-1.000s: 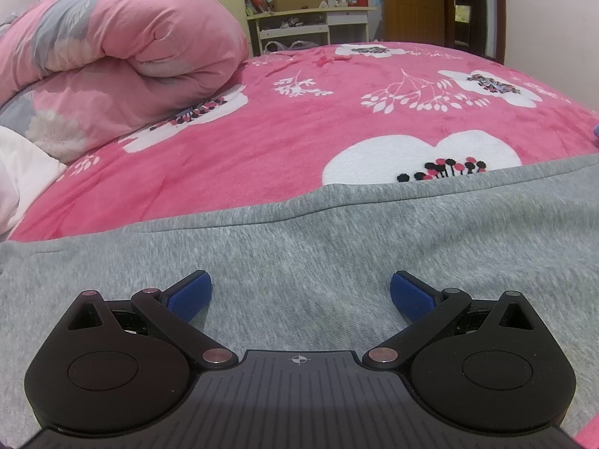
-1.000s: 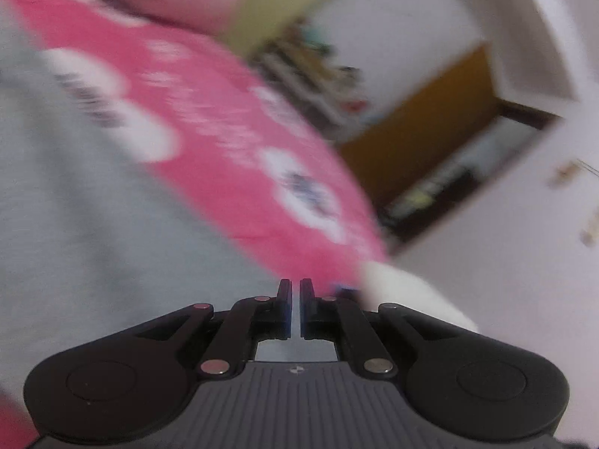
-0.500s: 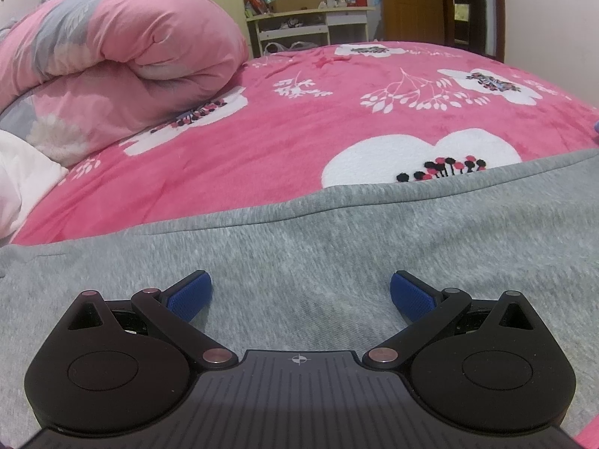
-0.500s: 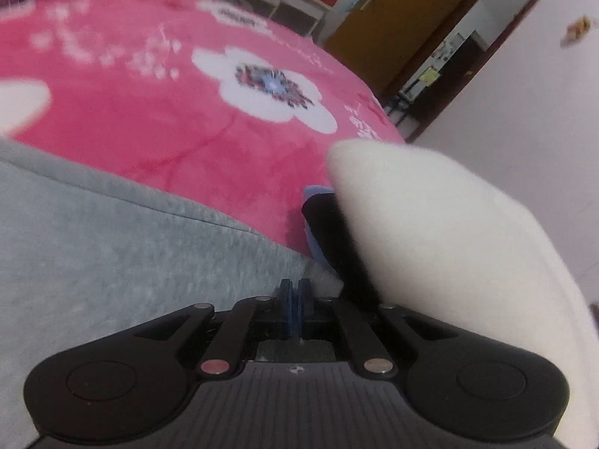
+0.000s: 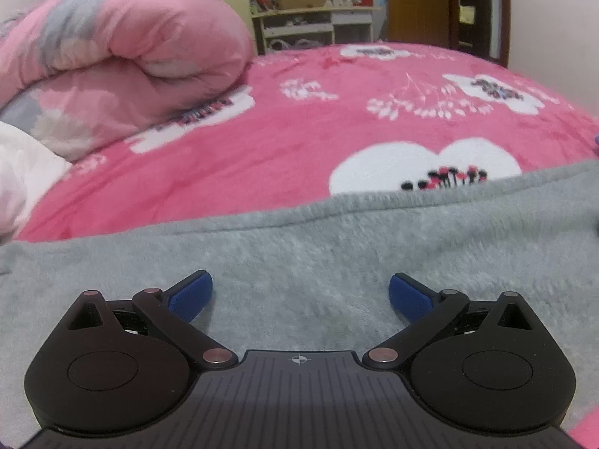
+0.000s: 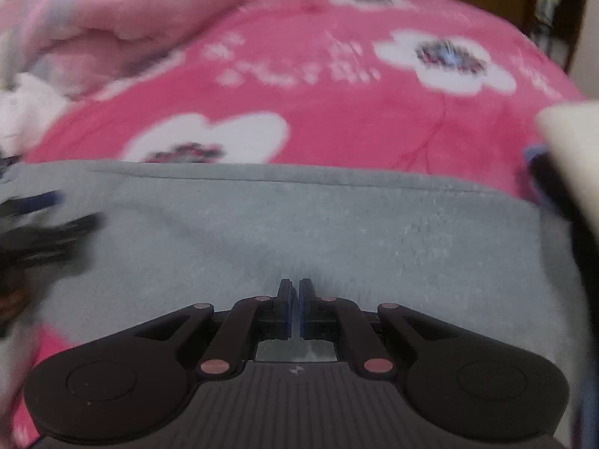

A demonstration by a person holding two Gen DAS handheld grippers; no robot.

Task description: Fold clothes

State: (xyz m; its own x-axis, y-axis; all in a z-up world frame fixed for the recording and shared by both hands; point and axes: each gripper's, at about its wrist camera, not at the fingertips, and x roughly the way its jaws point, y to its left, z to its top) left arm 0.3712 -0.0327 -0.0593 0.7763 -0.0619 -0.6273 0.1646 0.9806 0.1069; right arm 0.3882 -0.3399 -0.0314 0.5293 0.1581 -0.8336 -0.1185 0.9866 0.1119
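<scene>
Left fingers: spread wide, blue pads (image 5: 191,295) parted and gripping nothing, left gripper (image 5: 301,292) poised low over grey fabric at 6 o'clock of its view.
Right fingers: pressed together, only a hairline slit between the pads (image 6: 286,308), no cloth visibly caught between; right gripper (image 6: 294,299) pointed down at the grey fabric, picture smeared by motion.
Bed cover (image 5: 318,138): hot pink fleece with white flower patches, filling the middle of both views out to 12 o'clock.
Grey garment (image 5: 337,254): fuzzy grey knit lying flat on the pink cover, across the whole lower half of the left view; far edge running from 9 o'clock up toward 3 o'clock; under both grippers.
Same garment, right view (image 6: 318,232): straight hemmed edge across the middle, pink cover beyond it.
Rolled quilt (image 5: 112,67): pale pink and grey, bundled on the bed at 10 o'clock.
White fabric (image 5: 22,172): soft heap at 9 o'clock, just beside the quilt, touching the garment's left end or not, cannot tell.
Cream shape (image 6: 572,149): blurred, at 3 o'clock of the right view, dark strip beside it, nature unclear.
Dark blur (image 6: 41,232): black and blue streaks at 9 o'clock of the right view, over the garment; too smeared to name.
Shelf unit (image 5: 314,18): pale, cluttered on top, at 12 o'clock behind the bed.
Door (image 5: 415,3): brown wood, at 1 o'clock.
</scene>
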